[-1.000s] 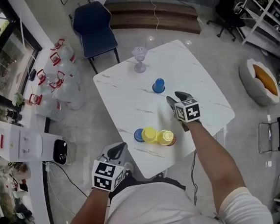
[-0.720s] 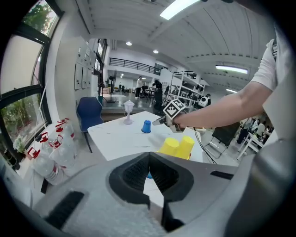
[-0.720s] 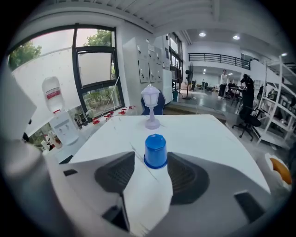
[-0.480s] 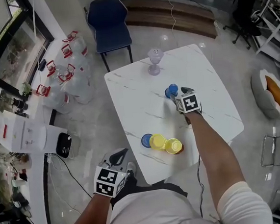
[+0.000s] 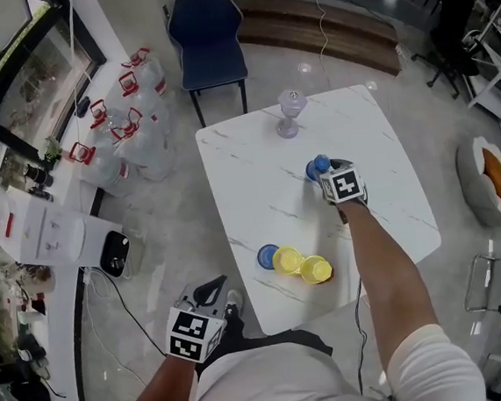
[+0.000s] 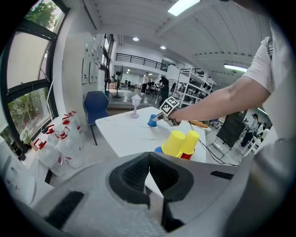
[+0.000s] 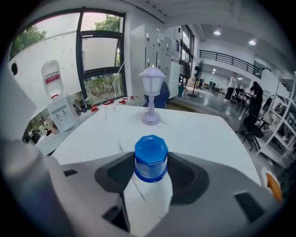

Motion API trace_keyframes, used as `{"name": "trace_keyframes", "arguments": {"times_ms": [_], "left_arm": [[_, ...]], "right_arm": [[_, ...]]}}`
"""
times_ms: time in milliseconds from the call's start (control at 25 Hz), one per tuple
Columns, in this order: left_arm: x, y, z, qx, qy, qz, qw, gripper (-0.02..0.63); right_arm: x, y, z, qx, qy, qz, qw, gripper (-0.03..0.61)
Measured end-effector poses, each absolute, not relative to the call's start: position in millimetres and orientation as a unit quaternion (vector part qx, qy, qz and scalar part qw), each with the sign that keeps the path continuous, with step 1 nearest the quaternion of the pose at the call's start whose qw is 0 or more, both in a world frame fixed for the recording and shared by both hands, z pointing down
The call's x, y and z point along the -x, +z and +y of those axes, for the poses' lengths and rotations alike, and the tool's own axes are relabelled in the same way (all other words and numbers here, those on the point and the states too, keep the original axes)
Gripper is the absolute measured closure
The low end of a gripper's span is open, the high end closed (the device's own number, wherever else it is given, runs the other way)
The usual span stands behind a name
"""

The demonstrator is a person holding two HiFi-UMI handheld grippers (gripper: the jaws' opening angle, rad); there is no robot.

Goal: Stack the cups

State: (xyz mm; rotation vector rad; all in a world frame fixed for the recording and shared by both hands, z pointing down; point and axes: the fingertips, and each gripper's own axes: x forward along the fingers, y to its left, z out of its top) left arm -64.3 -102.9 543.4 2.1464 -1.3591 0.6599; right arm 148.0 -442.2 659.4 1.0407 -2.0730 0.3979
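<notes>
While the right gripper point(image 5: 325, 171) reaches over the far half of the white, marble-veined table point(image 5: 240, 179), its jaws have just been closing and now meet both sides of the small blue plastic cup point(image 7: 151, 159); that cup stands upside down on the tabletop, its flat, faceted base uppermost. The step in hand, I judge, is taking this lone cup. The next move calls for a straight lift and a carry to the near edge, where two yellow plastic cups point(image 5: 299, 264) sit close together with a second blue cup point(image 5: 266, 256) and a red cup point(image 6: 187, 155); exactly how those lie I cannot tell. The cups are smooth, tapered and thin-walled, probably light and easily squashed, so a gentle grip seems wise; the dark pads look ribbed and rubbery, and the table looks hard and glossy. The left gripper point(image 6: 149, 175) hangs off the table's near corner, its jaws closed together on nothing; a pale lilac lantern-shaped ornament point(image 7: 151, 104) stands well beyond the blue cup.
</notes>
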Motion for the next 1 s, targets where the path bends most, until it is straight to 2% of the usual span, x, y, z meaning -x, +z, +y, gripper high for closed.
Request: {"name": "trace_keyframes", "arguments": {"times_ms": [240, 440, 720, 1000], "left_arm": [[61.5, 538.2, -110.3, -0.800, 0.238, -0.492, 0.248, 0.604], [53.7, 528.6, -125.6, -0.820, 0.232, -0.469, 0.230, 0.604], [33.0, 517.1, -146.5, -0.857, 0.226, -0.417, 0.203, 0.604], [11.9, 502.8, -152.4, -0.888, 0.222, -0.363, 0.175, 0.604]], "right_arm": [[-140.9, 645.0, -433.0, -0.401, 0.156, -0.826, 0.364, 0.357], [-146.0, 593.2, -407.6, -0.415, 0.152, -0.836, 0.325, 0.359], [-156.5, 509.3, -329.7, -0.432, 0.144, -0.847, 0.275, 0.359], [-165.4, 467.0, -243.9, -0.451, 0.159, -0.843, 0.247, 0.357]]}}
